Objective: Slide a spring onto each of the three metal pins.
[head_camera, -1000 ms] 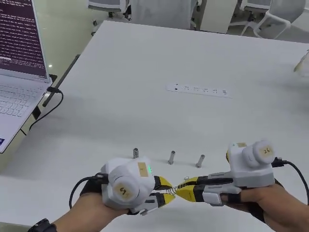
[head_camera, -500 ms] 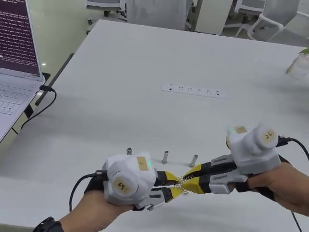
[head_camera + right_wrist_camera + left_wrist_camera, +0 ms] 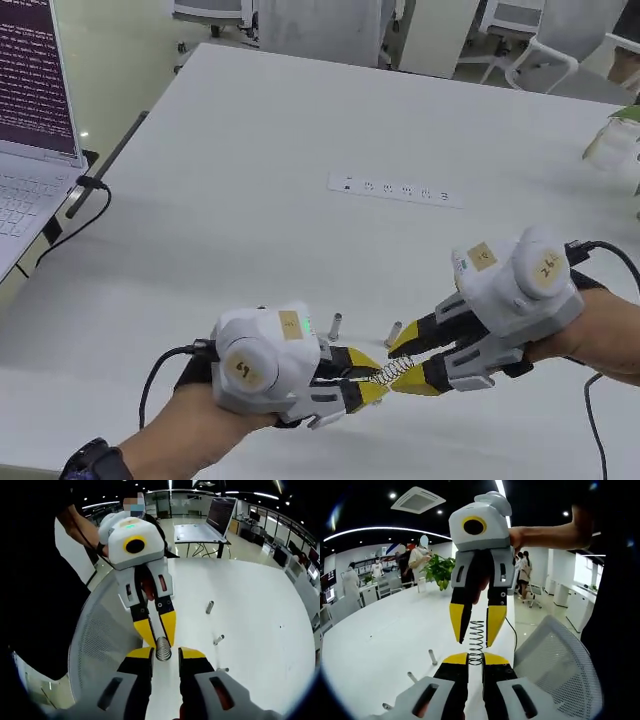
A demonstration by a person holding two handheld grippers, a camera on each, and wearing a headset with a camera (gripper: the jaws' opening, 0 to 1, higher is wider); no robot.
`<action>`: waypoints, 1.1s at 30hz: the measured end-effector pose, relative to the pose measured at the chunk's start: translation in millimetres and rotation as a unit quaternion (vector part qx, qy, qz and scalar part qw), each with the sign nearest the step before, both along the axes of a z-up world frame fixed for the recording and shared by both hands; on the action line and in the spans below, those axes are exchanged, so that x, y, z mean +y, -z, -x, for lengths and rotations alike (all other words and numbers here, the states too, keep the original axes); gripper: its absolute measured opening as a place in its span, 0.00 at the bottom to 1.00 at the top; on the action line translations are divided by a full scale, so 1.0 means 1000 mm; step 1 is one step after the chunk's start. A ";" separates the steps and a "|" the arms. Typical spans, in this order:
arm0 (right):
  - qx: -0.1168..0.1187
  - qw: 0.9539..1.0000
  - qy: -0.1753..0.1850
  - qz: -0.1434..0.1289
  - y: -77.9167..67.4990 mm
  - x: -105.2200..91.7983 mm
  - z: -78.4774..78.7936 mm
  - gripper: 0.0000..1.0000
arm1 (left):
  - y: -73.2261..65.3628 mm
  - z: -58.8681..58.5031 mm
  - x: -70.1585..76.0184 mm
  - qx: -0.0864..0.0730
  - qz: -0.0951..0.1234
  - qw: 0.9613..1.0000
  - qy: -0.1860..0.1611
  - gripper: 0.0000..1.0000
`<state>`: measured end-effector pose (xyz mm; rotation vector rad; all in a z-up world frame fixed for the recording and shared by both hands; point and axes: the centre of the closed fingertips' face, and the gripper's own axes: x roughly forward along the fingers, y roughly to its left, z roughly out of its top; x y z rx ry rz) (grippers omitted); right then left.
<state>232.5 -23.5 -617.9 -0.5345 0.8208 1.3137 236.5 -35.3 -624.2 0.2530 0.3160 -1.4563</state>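
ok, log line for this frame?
left gripper: shut on spring | right gripper: open, jaws astride spring's other end | three pins: no springs on yet

A round tan sticker [image 3: 546, 266] on the right gripper [image 3: 404, 367] bears handwritten digits, seemingly 26. The left gripper [image 3: 368, 379] has a like sticker [image 3: 246, 371], perhaps 61. At the worktop's left edge, the purple laptop screen [image 3: 35, 70] shows text too small to read.

2 pins [image 3: 334, 323] stand on the table [image 3: 250, 200] behind the spring [image 3: 393, 374], power strip [image 3: 395, 190] beyond, laptop [image 3: 25, 150] left
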 end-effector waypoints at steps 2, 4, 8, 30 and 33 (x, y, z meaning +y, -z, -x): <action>-0.001 1.000 -0.010 0.002 -0.001 0.001 0.001 0.16 | -0.002 0.001 -0.001 -0.001 0.003 1.000 0.003 0.01; -0.001 1.000 -0.016 0.000 -0.002 0.003 0.002 0.15 | -0.003 0.000 -0.001 -0.001 0.005 1.000 0.004 0.01; -0.004 1.000 -0.030 0.004 -0.004 0.005 0.003 0.12 | -0.006 0.000 -0.002 -0.001 0.009 1.000 0.007 0.01; -0.020 0.992 -0.109 0.057 0.006 0.002 0.002 0.09 | 0.002 -0.003 -0.006 0.011 0.012 1.000 0.014 0.02; -0.025 0.992 -0.108 0.062 0.010 0.001 0.001 0.08 | 0.005 -0.003 -0.007 0.011 0.009 1.000 0.011 0.02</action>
